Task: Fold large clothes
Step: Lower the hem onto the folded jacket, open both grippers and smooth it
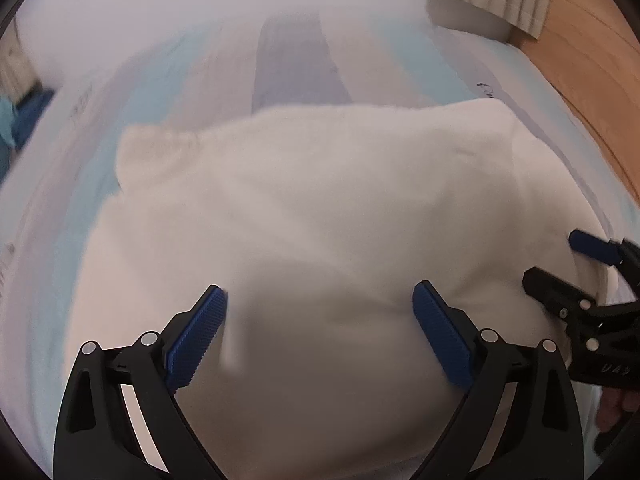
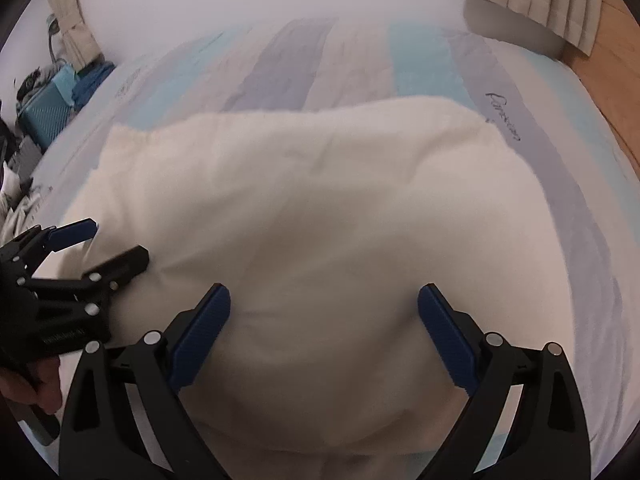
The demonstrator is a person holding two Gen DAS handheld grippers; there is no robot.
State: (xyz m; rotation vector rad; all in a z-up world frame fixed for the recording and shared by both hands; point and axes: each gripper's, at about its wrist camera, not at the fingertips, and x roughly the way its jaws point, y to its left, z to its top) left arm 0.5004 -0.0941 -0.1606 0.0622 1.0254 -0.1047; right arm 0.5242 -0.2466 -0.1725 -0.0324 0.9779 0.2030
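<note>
One cream garment (image 1: 320, 220) lay on the striped bed (image 1: 292, 64), filling frame centre; long axis ran left to right, its bulging ends toward upper left and upper right. Which end was the collar: unclear from blur. Left gripper (image 1: 320, 332) and right gripper (image 2: 324, 336) hovered over its near edge, jaws spread wide, holding nothing. Judgement: pinch both near corners level, lift evenly.
</note>
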